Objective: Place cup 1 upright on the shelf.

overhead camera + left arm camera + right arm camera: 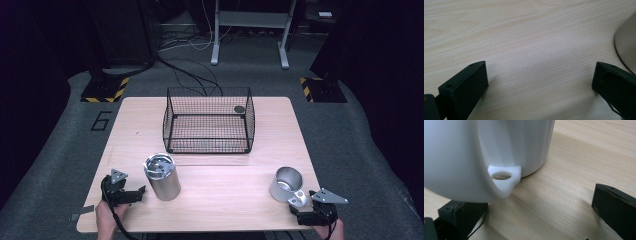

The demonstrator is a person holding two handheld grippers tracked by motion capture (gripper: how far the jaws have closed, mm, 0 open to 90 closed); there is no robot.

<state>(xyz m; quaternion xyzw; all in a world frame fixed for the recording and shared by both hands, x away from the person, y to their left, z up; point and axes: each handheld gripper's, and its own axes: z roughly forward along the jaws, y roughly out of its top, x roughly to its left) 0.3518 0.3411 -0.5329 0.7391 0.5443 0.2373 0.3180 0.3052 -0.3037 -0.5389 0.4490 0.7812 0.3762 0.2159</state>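
Note:
A tall steel canister (162, 176) stands upright on the wooden table (225, 185), front left of centre. My left gripper (131, 195) rests low on the table just left of it, open, with bare wood between its jaws; the canister's edge (626, 42) shows at the right of the left gripper view. A steel mug (287, 184) stands at the front right, its handle (299, 198) pointing toward my right gripper (306, 209). That gripper is open, right behind the handle (503, 178), with the mug body (486, 147) close above its left jaw.
A black wire basket (209, 120) stands at the table's middle back, with a small dark round thing (239, 109) at its far right corner. Beyond the table are cables, a metal frame and striped stand bases on a grey floor.

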